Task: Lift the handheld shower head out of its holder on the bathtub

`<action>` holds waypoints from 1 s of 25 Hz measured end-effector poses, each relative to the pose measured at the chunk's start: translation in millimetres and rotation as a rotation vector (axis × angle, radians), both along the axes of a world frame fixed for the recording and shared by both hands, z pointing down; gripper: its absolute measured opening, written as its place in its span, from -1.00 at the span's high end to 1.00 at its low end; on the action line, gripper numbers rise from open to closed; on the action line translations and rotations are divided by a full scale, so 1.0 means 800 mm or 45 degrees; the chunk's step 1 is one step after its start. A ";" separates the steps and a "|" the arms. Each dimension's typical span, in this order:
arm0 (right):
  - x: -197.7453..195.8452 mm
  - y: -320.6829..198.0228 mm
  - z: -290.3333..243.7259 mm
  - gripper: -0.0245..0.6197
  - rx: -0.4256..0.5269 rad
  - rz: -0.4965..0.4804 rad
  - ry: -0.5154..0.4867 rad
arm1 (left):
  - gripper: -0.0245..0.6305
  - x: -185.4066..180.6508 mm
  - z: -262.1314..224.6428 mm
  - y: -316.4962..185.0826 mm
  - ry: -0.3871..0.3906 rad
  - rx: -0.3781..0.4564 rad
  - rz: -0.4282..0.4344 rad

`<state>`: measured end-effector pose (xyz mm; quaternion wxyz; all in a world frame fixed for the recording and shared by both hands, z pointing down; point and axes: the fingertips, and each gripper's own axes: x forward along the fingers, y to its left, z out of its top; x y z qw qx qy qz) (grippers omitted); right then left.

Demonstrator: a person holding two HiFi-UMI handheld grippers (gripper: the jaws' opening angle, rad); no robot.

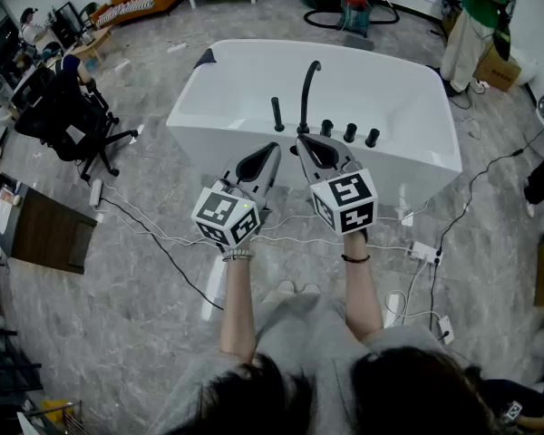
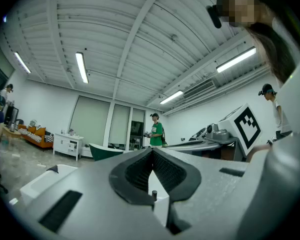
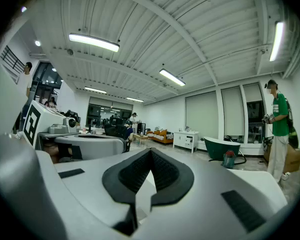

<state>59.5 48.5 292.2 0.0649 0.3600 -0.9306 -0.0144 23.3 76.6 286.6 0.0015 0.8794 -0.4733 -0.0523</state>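
Left claw (image 1: 273, 147), right claw (image 1: 300, 140) closed, empty, head view shows shower head (image 1: 277, 114) on bathtub (image 1: 208, 141), gripper views ceiling lights (image 3: 93, 42)

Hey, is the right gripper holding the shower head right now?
No, the right gripper has its jaws shut against each other with nothing between them.

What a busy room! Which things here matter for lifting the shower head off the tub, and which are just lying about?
For the job: slim black handheld shower head, upright on the rim; white bathtub; left gripper and right gripper, jaws together, empty.

Just lying about: black office chair; white power strip and cables on the floor; brown cardboard box; dark green tub.
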 end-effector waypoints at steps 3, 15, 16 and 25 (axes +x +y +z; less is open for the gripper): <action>0.006 0.004 -0.003 0.92 0.014 -0.007 -0.006 | 0.91 0.008 0.000 0.003 -0.002 0.002 0.001; 0.040 0.010 0.005 0.92 0.037 -0.022 0.014 | 0.91 0.036 0.015 0.016 0.002 -0.033 -0.054; 0.039 0.009 0.006 0.92 0.035 -0.033 0.008 | 0.91 0.036 0.019 0.016 0.001 -0.041 -0.063; 0.020 -0.015 0.032 0.92 -0.044 -0.084 -0.042 | 0.91 0.022 0.044 -0.005 0.018 -0.095 -0.095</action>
